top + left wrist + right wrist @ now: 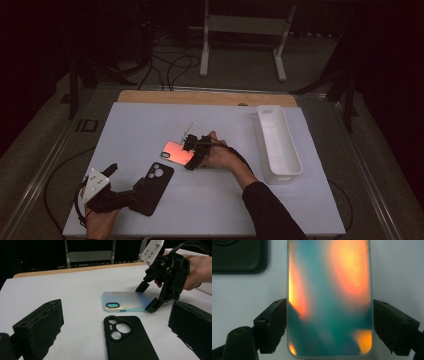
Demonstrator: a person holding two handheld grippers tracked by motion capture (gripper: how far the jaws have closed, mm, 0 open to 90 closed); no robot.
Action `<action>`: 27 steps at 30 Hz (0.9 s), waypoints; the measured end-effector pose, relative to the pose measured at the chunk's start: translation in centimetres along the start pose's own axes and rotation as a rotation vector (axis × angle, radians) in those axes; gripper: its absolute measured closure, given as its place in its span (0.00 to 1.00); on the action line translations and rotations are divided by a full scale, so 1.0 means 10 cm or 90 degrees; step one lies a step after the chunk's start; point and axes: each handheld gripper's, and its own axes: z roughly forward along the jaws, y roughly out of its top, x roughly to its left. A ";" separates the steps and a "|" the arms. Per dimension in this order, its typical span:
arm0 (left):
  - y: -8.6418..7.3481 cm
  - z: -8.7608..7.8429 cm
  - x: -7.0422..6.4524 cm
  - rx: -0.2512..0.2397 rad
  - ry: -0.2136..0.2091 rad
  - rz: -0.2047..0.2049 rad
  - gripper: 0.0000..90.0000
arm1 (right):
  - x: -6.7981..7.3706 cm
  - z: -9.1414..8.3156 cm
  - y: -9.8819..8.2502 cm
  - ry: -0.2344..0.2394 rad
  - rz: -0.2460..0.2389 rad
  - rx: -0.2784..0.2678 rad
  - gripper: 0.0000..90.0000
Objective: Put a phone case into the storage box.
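Note:
An iridescent phone [176, 152] lies flat, back up, on the white table [150, 125]. In the right gripper view its orange and teal back [329, 297] runs up between the jaws. My right gripper [329, 325] straddles its near end, with the pads against both long edges. From the left gripper view, that right gripper [148, 297] pinches the far right end of the phone [125, 301]. A black phone case [155, 187] lies at the front left, camera holes up. My left gripper [131, 192] stands open, and the case [127, 340] lies between its pads without touching them.
A long white bin [280, 145] stands along the table's right side. A wooden strip [200, 97] runs along the far edge. Beyond it, cables and a white frame's legs [242, 45] are on the floor.

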 end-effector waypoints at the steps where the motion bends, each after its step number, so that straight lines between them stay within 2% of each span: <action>1: 0.00 0.00 0.01 0.001 0.002 -0.003 0.00 | 0.01 -0.01 -0.01 -0.004 0.011 -0.004 0.19; 2: 0.00 0.00 0.01 0.001 0.002 -0.003 0.00 | 0.01 -0.01 -0.02 -0.006 0.014 -0.007 0.19; 3: 0.00 0.00 0.01 0.002 0.003 -0.004 0.00 | 0.00 -0.01 -0.04 -0.013 0.005 -0.018 0.19; 4: 0.00 0.00 0.01 0.002 0.003 -0.004 0.00 | 0.01 -0.03 -0.05 -0.010 0.024 -0.017 0.19; 5: 0.00 0.00 0.01 0.002 0.004 -0.005 0.00 | 0.00 -0.04 -0.07 -0.012 0.029 -0.025 0.19; 8: 0.00 0.01 0.01 0.005 0.004 -0.005 0.00 | -0.03 -0.11 -0.12 -0.008 0.065 -0.066 0.19; 13: 0.00 0.01 0.00 0.007 0.004 -0.008 0.00 | -0.09 -0.29 -0.19 0.000 0.106 -0.138 0.19; 16: 0.00 0.01 0.00 0.007 0.005 -0.008 0.00 | -0.09 -0.37 -0.21 0.000 0.113 -0.160 0.19; 17: 0.00 0.01 0.00 0.008 0.005 -0.008 0.00 | -0.08 -0.46 -0.23 0.001 0.118 -0.187 0.19; 19: 0.00 0.02 0.00 0.010 0.004 -0.009 0.00 | -0.06 -0.53 -0.25 0.003 0.118 -0.204 0.19; 27: 0.05 0.02 -0.02 0.015 0.010 -0.013 0.00 | 0.07 -0.90 -0.37 -0.034 0.125 -0.283 0.19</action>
